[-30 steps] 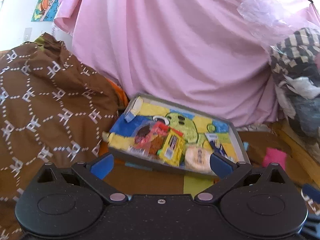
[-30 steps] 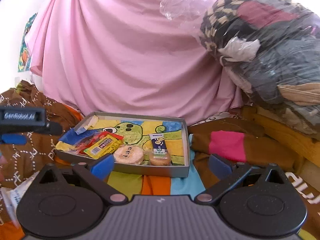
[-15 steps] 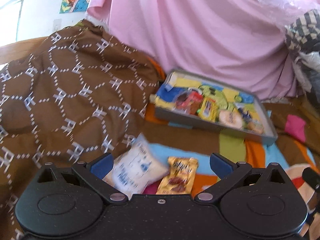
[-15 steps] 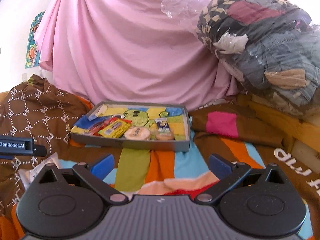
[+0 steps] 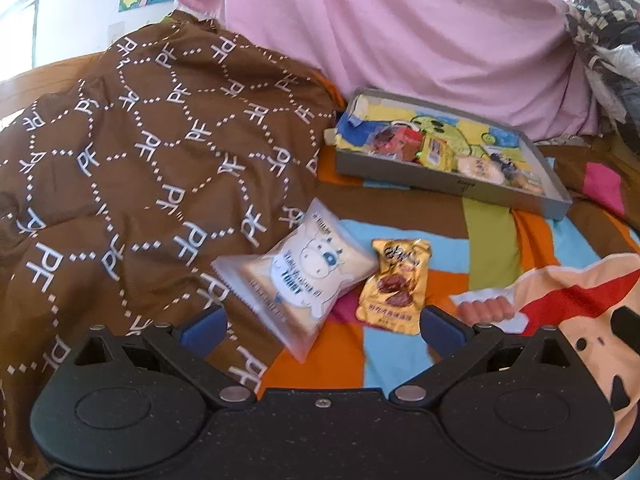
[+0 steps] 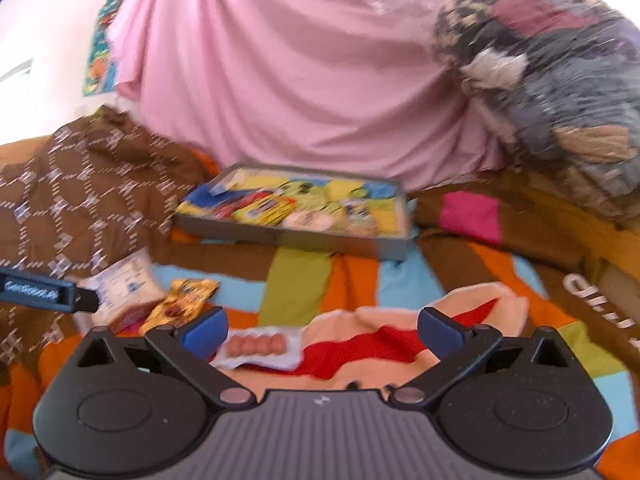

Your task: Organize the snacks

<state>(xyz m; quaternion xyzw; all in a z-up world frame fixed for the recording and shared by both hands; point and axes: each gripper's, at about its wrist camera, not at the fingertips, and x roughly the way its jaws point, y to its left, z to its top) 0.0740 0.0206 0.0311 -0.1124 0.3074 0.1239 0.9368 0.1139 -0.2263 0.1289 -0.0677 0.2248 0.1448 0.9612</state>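
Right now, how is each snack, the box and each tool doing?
Left tool: open, empty.
Right tool: open, empty.
Box: lidless, holding several snacks.
White snack bag: sealed, on the blanket.
Gold snack packet: sealed, lying flat.
Sausage pack: lying flat.

Bright daylight from the left; right wrist view motion-blurred, fisheye-curved edges.

Two fisheye wrist views, each looking forward low over a striped bedspread toward a pink sheet. The left view sits close above two snack packets. The right view, blurred, seems set further right. Both share the grey tray of snacks, the packets and a brown quilt.
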